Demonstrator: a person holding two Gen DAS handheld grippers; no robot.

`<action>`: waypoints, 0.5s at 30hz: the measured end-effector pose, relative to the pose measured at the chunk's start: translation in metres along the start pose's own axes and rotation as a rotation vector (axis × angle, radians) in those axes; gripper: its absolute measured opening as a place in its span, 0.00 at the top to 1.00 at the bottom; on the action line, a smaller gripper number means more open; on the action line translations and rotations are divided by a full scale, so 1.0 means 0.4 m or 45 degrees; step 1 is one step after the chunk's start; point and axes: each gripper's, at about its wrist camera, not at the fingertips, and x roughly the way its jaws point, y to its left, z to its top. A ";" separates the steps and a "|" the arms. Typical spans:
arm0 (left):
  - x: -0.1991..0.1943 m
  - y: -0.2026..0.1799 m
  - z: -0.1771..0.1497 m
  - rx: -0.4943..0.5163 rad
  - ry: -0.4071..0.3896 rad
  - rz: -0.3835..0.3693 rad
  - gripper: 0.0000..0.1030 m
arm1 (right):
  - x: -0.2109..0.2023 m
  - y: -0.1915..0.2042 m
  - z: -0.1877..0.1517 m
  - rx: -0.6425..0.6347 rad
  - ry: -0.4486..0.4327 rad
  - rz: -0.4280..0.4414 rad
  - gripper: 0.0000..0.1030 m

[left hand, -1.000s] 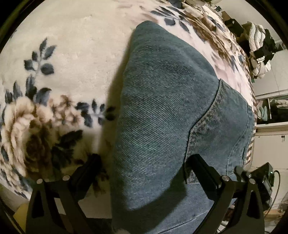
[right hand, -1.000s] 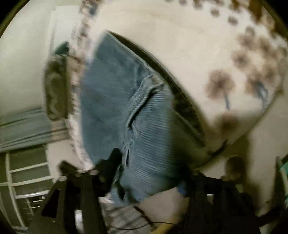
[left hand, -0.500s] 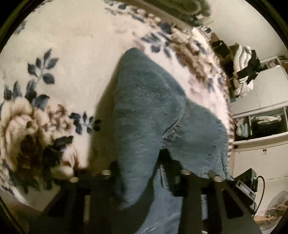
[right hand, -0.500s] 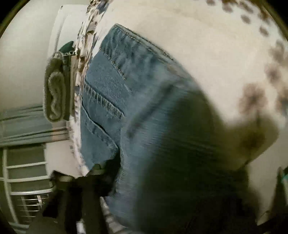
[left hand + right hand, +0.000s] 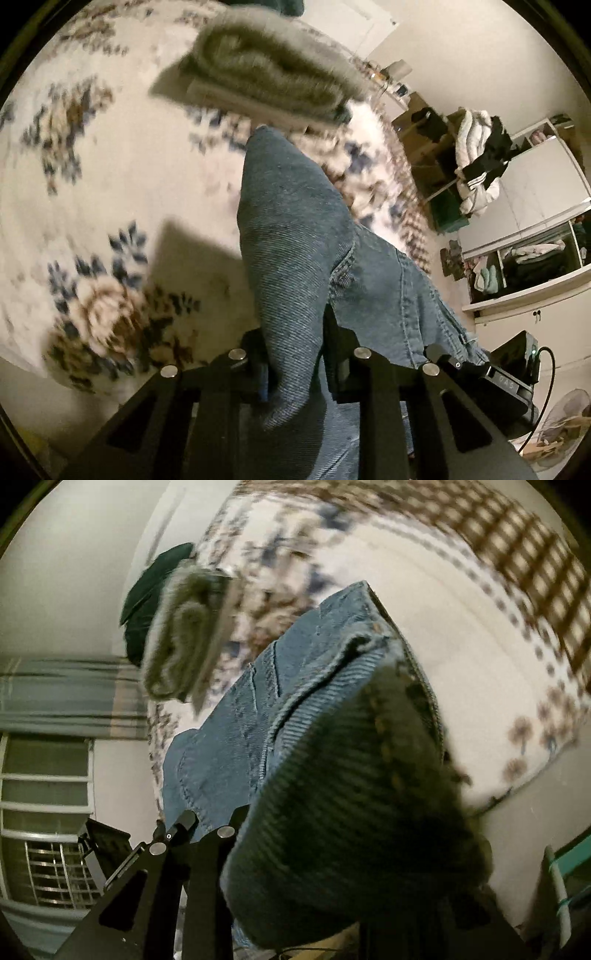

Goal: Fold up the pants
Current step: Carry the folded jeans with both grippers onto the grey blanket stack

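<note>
The blue denim pants (image 5: 295, 236) lie on a cream floral blanket (image 5: 110, 177) on a bed. My left gripper (image 5: 293, 354) is shut on a raised fold of the denim, lifted above the blanket. In the right wrist view the pants (image 5: 240, 746) drape over my right gripper (image 5: 295, 834); a dark fold of denim (image 5: 351, 812) covers its right finger, and the left finger (image 5: 225, 834) presses against the cloth. The pants hang between the two grippers, raised off the blanket (image 5: 461, 657).
A folded grey-green fluffy blanket (image 5: 273, 77) lies at the bed's far end, also in the right wrist view (image 5: 181, 635). Shelves with clothes (image 5: 480, 166) and a white cabinet (image 5: 535, 295) stand right of the bed. A window with bars (image 5: 44, 812) is at the left.
Both grippers closed on the denim and lifted it off the blanket. The views tilted up, bringing the bed's far end and the folded fluffy blanket into sight.
</note>
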 end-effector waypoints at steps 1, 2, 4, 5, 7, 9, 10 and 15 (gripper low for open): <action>-0.021 -0.013 0.025 0.004 -0.017 -0.003 0.81 | -0.010 0.034 0.011 -0.023 -0.005 0.007 0.72; -0.039 -0.023 0.051 0.007 -0.032 -0.010 0.81 | -0.021 0.080 0.030 -0.051 -0.009 0.014 0.72; -0.071 -0.040 0.106 0.007 -0.061 -0.021 0.81 | -0.030 0.155 0.065 -0.079 -0.023 0.024 0.72; -0.088 -0.047 0.138 0.006 -0.091 -0.042 0.82 | -0.036 0.204 0.090 -0.098 -0.036 0.037 0.72; -0.115 -0.054 0.204 0.005 -0.126 -0.051 0.82 | -0.046 0.266 0.122 -0.127 -0.052 0.050 0.72; -0.137 -0.053 0.287 0.002 -0.165 -0.061 0.82 | -0.028 0.354 0.177 -0.152 -0.073 0.065 0.72; -0.143 -0.052 0.321 0.004 -0.177 -0.064 0.82 | -0.016 0.396 0.206 -0.158 -0.084 0.078 0.72; -0.148 -0.030 0.565 0.005 -0.221 -0.076 0.82 | 0.083 0.584 0.354 -0.181 -0.135 0.115 0.72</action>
